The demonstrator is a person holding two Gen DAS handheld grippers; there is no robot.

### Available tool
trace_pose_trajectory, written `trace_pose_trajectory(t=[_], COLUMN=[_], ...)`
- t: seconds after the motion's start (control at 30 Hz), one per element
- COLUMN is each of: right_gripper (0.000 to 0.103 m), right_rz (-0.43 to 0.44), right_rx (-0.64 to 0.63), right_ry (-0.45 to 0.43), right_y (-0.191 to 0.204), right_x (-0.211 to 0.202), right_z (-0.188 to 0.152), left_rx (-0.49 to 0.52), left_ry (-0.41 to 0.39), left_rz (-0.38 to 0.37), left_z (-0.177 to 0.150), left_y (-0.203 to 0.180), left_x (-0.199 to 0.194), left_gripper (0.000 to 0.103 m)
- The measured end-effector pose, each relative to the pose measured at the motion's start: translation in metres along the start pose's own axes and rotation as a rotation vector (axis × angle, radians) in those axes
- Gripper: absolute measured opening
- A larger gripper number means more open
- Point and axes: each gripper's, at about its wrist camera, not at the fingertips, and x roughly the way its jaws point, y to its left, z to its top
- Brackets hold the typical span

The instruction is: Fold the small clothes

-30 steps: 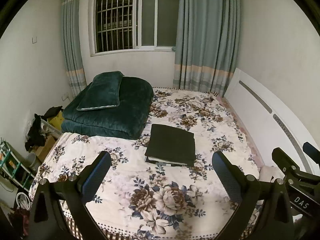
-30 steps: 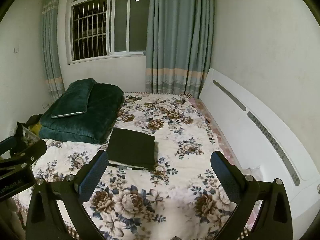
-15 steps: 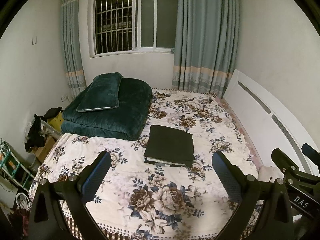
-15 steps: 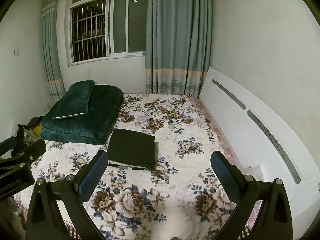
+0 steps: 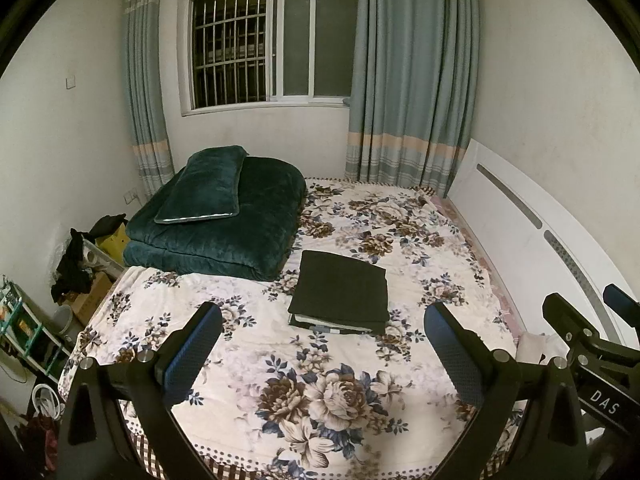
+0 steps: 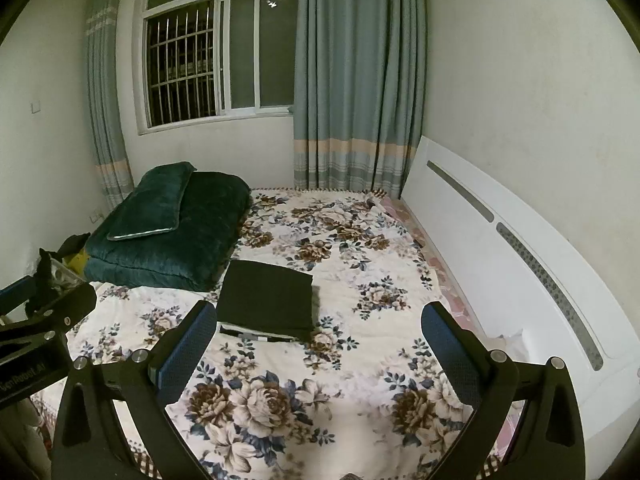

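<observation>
The dark garment (image 5: 340, 292) lies folded into a neat, flat rectangle on the flowered bedspread (image 5: 332, 396), just beside the near corner of the green quilt (image 5: 224, 220) that is stacked at the window end of the bed with a green pillow (image 5: 204, 184) on top. A pale strip of something shows under the garment's near edge; what it is cannot be told. Both tongs hang above the foot of the bed, well short of the garment and touching nothing: the left gripper (image 5: 322, 350) has its jaws spread wide and empty, and the right gripper (image 6: 318, 348) is likewise wide apart with nothing between its fingers. Judging by how square the garment lies, the fold looks finished or very nearly so, and the step in hand is either a last tidy or a retreat. If a touch-up is wanted, it is best to come down on the garment's near edge with both tongs at once, one toward each near corner, pressing flat rather than pinching, so the layers do not slide over that pale strip. Dragging sideways toward the quilt would likely skew the stack.
</observation>
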Motion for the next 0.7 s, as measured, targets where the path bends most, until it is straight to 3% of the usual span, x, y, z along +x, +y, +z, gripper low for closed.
trace_pose_trajectory(t=[0.7], right_gripper=[0.103], right_rz=[-0.005], right_rx=[0.003], right_ry=[-0.005], right_y=[0.0042], right_x=[0.0013], right_z=[0.0020], left_rx=[-0.004], left_ry=[-0.011], left_rz=[0.009], left_z=[0.0037], left_y=[-0.0026], left_x=[-0.0044], left_gripper=[0.103])
